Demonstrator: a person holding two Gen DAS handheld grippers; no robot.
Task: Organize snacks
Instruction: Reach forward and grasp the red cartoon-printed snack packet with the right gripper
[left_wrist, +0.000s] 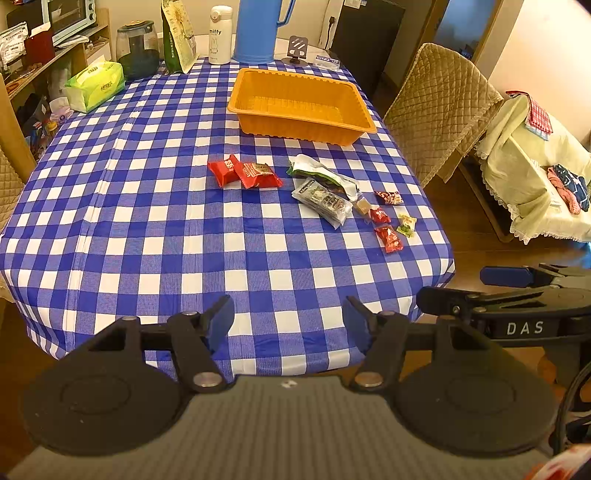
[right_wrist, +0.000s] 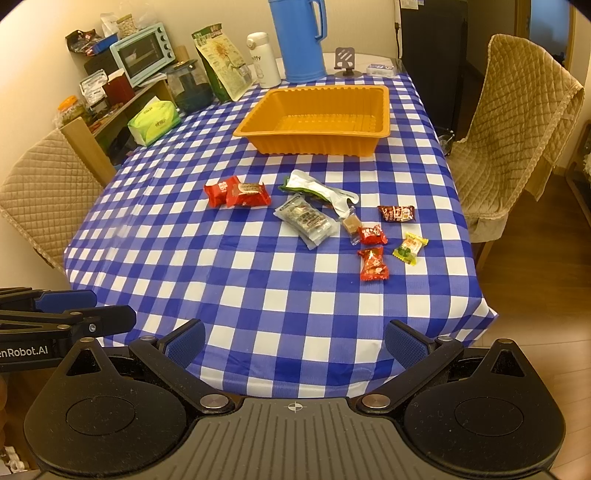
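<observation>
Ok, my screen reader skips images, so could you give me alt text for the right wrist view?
An empty orange tray sits on a blue-and-white checked tablecloth, with wrapped snacks scattered loose in front of it. The right hand-held gripper is open over the table's near edge, holding nothing. Behind the tray stand a blue jug and a white bottle.

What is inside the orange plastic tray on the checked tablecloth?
The orange plastic tray holds nothing visible: only its ribbed floor shows in both views. Its near wall hides a strip of the floor just behind it, so something flat there cannot be excluded.
</observation>
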